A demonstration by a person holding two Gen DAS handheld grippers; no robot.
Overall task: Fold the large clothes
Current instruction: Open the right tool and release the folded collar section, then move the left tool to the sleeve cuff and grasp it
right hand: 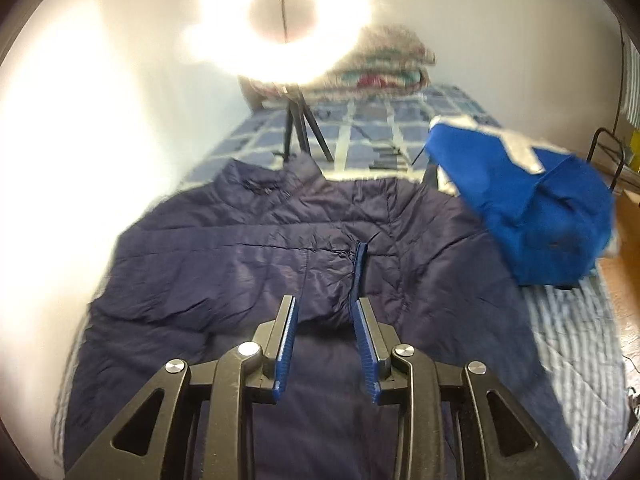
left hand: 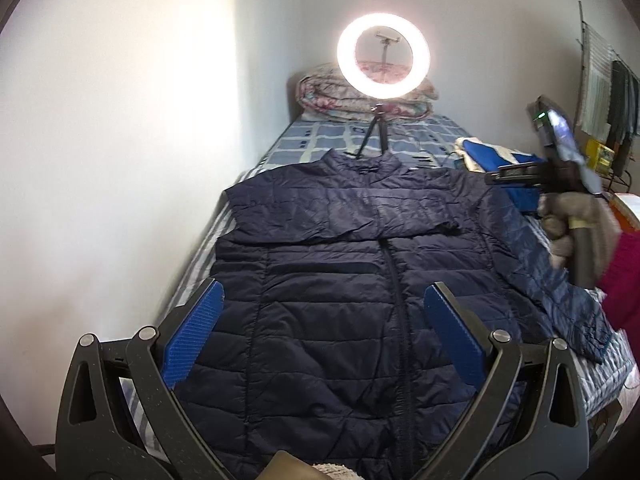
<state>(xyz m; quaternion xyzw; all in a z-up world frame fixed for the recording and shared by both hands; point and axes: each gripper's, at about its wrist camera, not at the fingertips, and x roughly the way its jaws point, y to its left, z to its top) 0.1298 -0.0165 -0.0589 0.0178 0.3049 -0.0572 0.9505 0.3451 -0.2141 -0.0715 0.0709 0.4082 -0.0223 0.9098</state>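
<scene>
One sleeve lies folded across my navy puffer jacket (left hand: 360, 280). My left gripper (left hand: 320, 340) gapes empty, my right gripper (right hand: 326, 344) hangs parted, gripping nothing. Next, I'd grab the other sleeve (left hand: 560, 296).

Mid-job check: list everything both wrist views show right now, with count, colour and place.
puffer jacket: one, navy, flat on the bed, zipper up, one sleeve folded across the chest
bed cover: one, blue and pale check, under the jacket
ring light: one, lit white, on a small dark tripod beyond the collar
folded quilt: one, floral, at the far end of the bed
blue garment: one, bright blue with pale patches, on the bed right of the jacket
left tool: one, black with blue pads, open above the jacket
right tool: one, same colours, partly open, nothing between the pads
hand: one, gripping the right tool's handle
</scene>
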